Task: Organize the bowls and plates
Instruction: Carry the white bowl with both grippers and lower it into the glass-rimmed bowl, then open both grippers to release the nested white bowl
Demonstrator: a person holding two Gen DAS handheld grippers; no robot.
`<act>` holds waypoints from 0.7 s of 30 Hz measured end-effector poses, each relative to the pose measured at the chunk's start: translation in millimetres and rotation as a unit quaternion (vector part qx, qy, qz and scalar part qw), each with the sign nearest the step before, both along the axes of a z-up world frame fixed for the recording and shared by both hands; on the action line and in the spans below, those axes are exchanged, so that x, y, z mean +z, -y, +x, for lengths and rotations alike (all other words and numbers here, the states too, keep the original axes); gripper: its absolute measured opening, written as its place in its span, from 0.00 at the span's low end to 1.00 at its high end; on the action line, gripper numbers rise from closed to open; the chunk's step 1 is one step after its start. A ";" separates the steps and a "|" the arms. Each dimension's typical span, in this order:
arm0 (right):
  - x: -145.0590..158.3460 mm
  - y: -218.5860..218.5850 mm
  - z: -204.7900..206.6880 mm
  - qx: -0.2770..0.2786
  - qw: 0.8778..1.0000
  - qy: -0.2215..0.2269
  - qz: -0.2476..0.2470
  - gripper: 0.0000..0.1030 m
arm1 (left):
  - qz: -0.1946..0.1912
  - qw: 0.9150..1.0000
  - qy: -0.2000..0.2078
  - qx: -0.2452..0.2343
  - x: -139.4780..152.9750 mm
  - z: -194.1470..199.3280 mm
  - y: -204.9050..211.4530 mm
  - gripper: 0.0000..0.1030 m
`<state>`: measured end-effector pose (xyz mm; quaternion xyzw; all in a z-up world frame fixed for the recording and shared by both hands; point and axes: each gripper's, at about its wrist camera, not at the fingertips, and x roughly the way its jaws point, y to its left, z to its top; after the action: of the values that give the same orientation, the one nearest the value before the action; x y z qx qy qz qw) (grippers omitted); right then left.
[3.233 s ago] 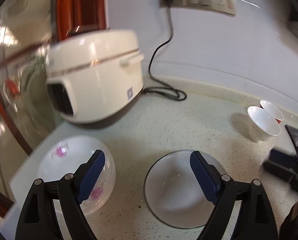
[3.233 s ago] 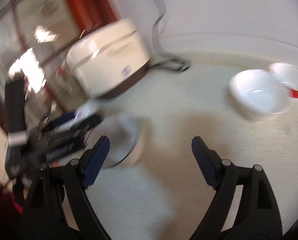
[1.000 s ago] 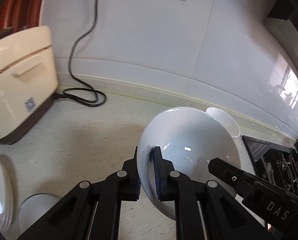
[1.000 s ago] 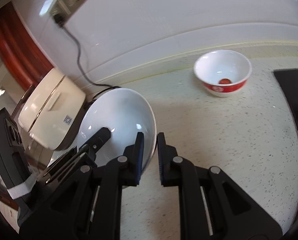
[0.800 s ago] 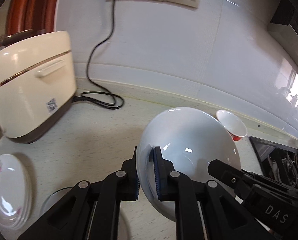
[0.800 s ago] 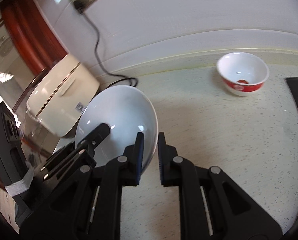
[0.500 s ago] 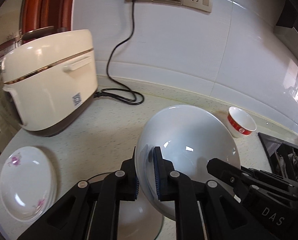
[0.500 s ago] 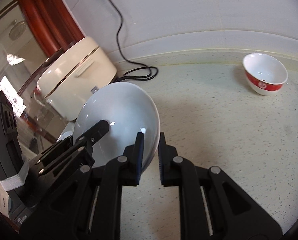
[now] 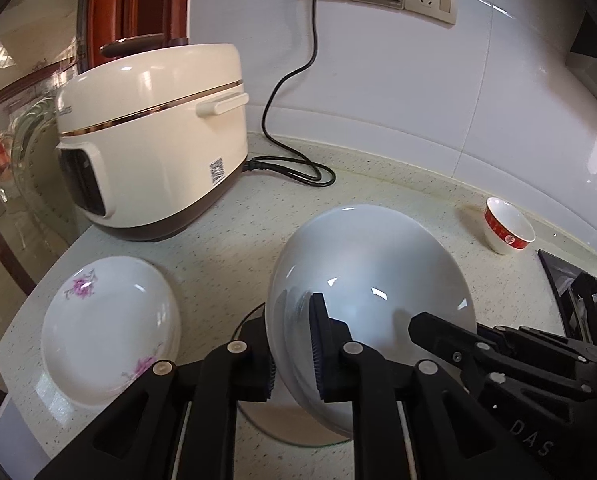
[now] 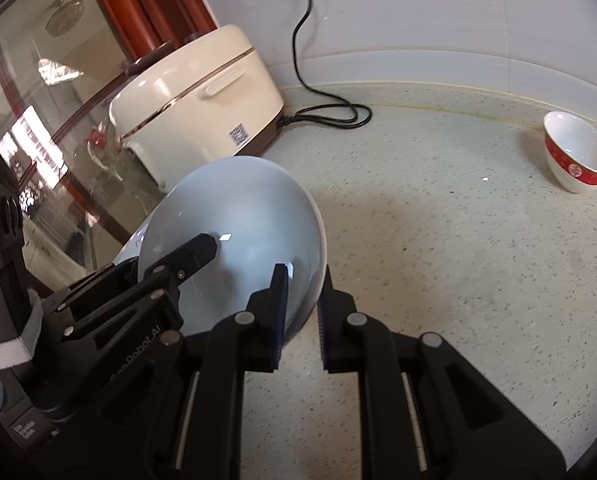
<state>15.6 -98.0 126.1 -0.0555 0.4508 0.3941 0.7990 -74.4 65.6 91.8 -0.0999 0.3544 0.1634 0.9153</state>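
A large white bowl hangs tilted above the speckled counter, gripped from both sides. My left gripper clamps the bowl's left rim; its jaws are just starting to open, with the rim still between the pads. My right gripper is shut on the opposite rim. Under the bowl lies a clear glass plate, mostly hidden. A stack of white flowered plates sits to the left. A small red-banded bowl stands at the far right near the wall.
A cream rice cooker stands at the back left, its black cable looped on the counter and plugged into the wall. A black stove edge is at the right. The counter ends just left of the flowered plates.
Both grippers have carried the white bowl leftwards along the counter. The rice cooker, flowered plates and glass plate have come into view, and the red-banded bowl now lies farther right.
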 end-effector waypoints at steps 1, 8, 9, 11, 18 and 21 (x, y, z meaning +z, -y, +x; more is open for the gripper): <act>-0.2 -1.8 -2.3 0.004 1.000 0.002 -0.002 0.16 | 0.002 1.000 0.000 0.002 0.6 -1.5 -1.0 0.17; -7.2 -17.7 -18.8 0.039 0.999 0.010 -0.020 0.17 | 0.013 1.000 -0.006 0.011 -2.4 -13.4 -7.5 0.23; -8.7 -20.0 -20.5 0.042 0.999 0.013 -0.024 0.17 | 0.012 1.000 -0.010 0.012 -4.5 -13.8 -8.5 0.23; -10.7 -23.7 -24.0 0.045 0.998 0.022 -0.033 0.17 | 0.011 1.000 -0.017 0.013 -10.4 -13.9 -12.0 0.23; -13.6 -27.7 -31.0 0.054 0.996 0.042 -0.049 0.18 | 0.000 0.999 -0.036 0.008 -25.8 -14.4 -17.4 0.24; -15.2 -29.4 -31.9 0.054 0.995 0.050 -0.062 0.18 | 0.003 0.999 -0.039 0.005 -27.8 -13.4 -14.5 0.25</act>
<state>-16.3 -68.6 110.9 -0.1489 0.4306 0.4047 0.7929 -87.8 80.1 64.0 -0.0929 0.3888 0.1729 0.9002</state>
